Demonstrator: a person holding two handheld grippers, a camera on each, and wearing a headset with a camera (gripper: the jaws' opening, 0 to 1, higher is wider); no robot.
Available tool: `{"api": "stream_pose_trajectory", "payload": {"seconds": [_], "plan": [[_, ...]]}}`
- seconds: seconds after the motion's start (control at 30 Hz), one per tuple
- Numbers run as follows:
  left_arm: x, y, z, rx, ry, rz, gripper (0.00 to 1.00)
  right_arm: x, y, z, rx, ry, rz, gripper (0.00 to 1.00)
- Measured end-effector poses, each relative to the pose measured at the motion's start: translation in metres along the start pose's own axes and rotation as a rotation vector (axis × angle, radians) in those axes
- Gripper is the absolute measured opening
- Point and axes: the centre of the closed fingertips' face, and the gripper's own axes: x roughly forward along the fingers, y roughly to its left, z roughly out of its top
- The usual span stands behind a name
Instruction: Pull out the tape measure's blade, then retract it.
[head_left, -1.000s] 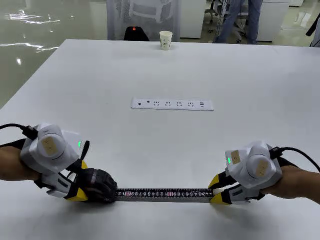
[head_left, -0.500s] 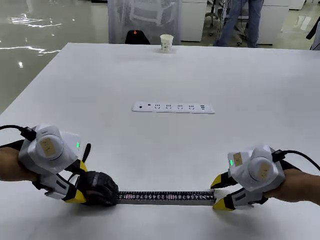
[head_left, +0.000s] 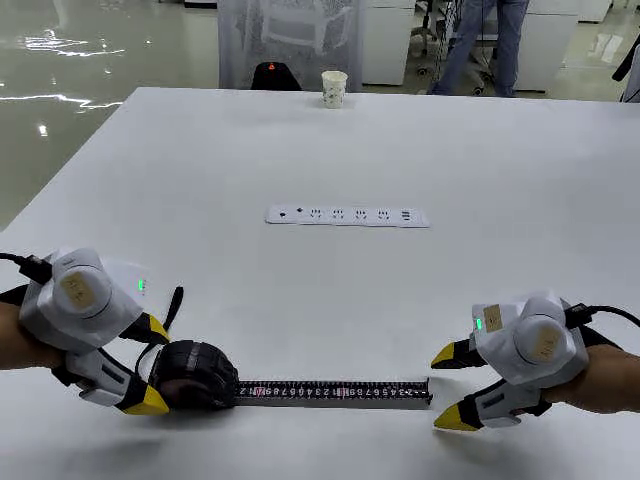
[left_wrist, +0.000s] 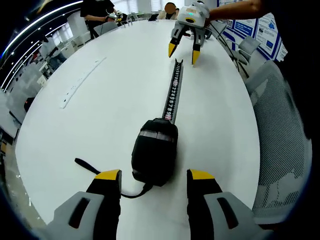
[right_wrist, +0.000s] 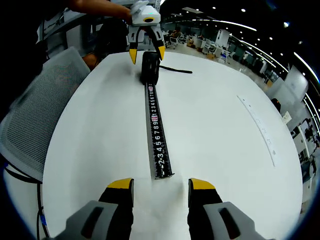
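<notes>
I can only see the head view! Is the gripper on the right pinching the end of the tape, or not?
Observer: No. In the right gripper view, the right gripper is open. The blade ends between its yellow tips and touches neither.
Operator: What about the black box on the other side? Is it being squeezed?
Observer: No. The left gripper view shows the left gripper open. The back of the tape measure case lies between its tips, with a gap on each side.
Operator: Is there anything beside the table I can't see?
Observer: Yes, a grey mesh chair right by the table's edge.
</notes>
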Motion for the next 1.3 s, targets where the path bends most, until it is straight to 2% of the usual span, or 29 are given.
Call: {"api": "stream_pose_trajectory", "payload": {"seconds": [0.33,0.77,1.03,1.3], "plan": [[-0.011,-0.009,0.0,-0.095,-0.062,0.041,0.57,-0.01,0.009,-0.001,0.044,-0.031,-0.032,0.49],[-0.011,-0.03,-0.003,-0.206,-0.13,0.078,0.64,-0.018,0.03,-0.003,0.151,-0.075,-0.075,0.58],[-0.015,-0.045,-0.005,-0.262,-0.166,0.11,0.67,-0.017,0.046,0.0,0.209,-0.107,-0.097,0.61],[-0.016,-0.056,-0.006,-0.321,-0.205,0.141,0.7,-0.019,0.056,0.006,0.266,-0.149,-0.131,0.64]]}}
